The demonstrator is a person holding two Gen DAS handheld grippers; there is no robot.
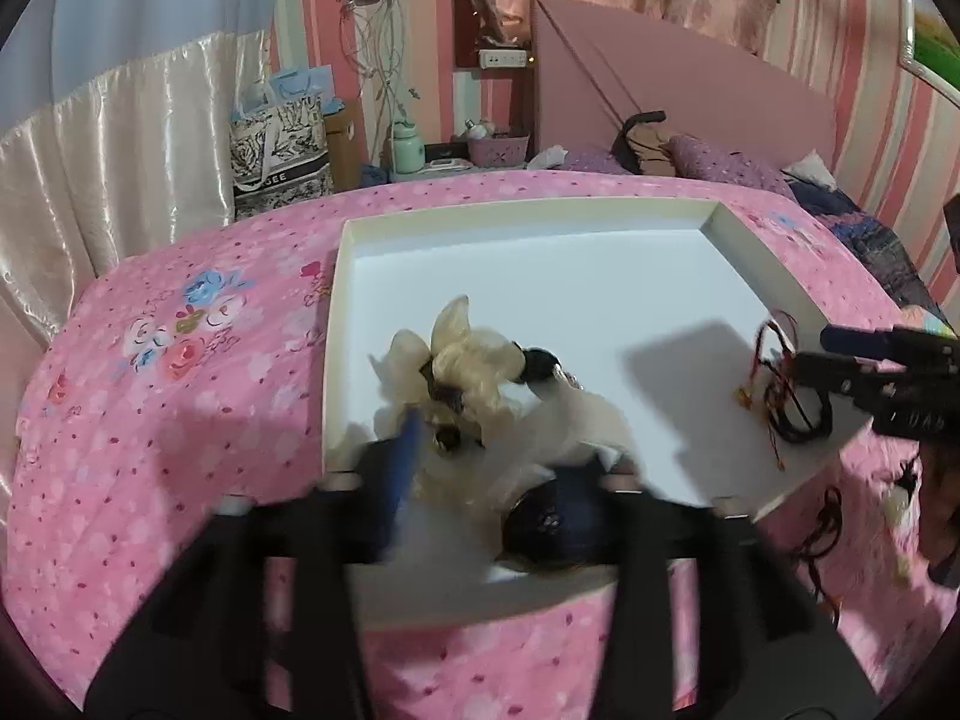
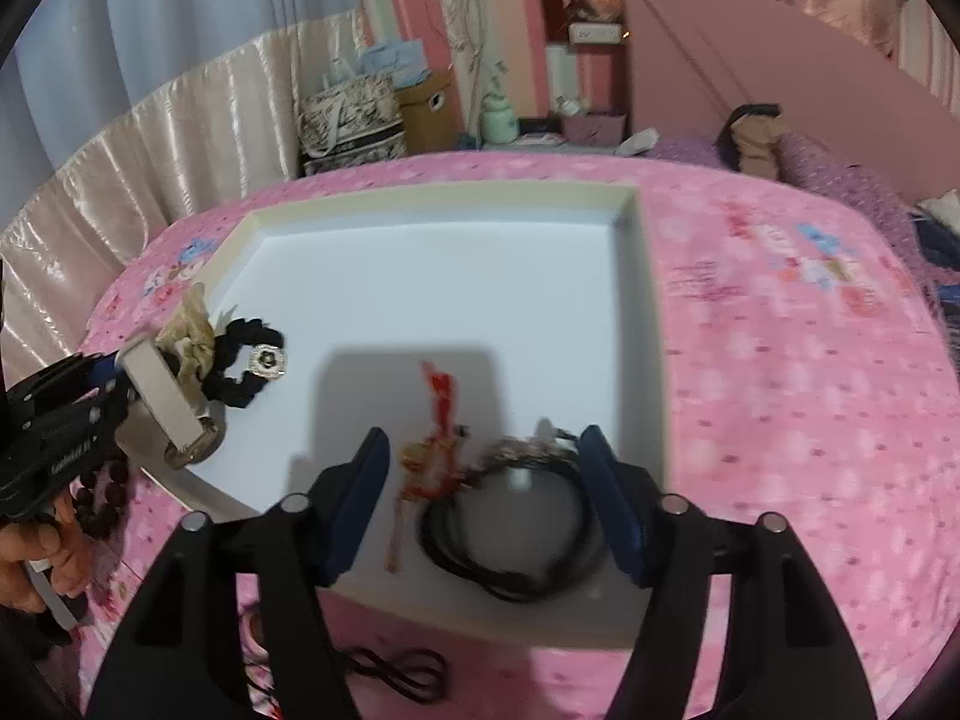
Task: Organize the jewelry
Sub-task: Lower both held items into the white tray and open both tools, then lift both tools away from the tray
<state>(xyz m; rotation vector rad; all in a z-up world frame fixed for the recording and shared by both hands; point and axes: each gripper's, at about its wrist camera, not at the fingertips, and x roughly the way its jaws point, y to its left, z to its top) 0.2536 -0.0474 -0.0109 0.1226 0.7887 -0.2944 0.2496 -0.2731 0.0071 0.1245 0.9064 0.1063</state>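
One shallow white tray [image 2: 639, 276] sits on a pink floral bedspread [image 2: 780, 360] and holds two clusters of accessories. At the lower centre of the right wrist view, the right gripper [image 2: 483, 504] hangs with fingers apart around a coiled black cord necklace [image 2: 510, 540] tangled with red-and-gold threads [image 2: 441, 414]. At centre left, the left gripper [image 1: 480, 468] has its fingers spread around a cream organza scrunchie [image 1: 456, 354] joined to a black scrunchie [image 2: 249, 360] with a silver charm.

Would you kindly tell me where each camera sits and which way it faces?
Left wrist: rides the left tongs, facing the cream scrunchie in the white tray; right tongs at right.
Right wrist: rides the right tongs, over black cords; left tongs and a hand at left.
Shared: tray, pink bedspread.
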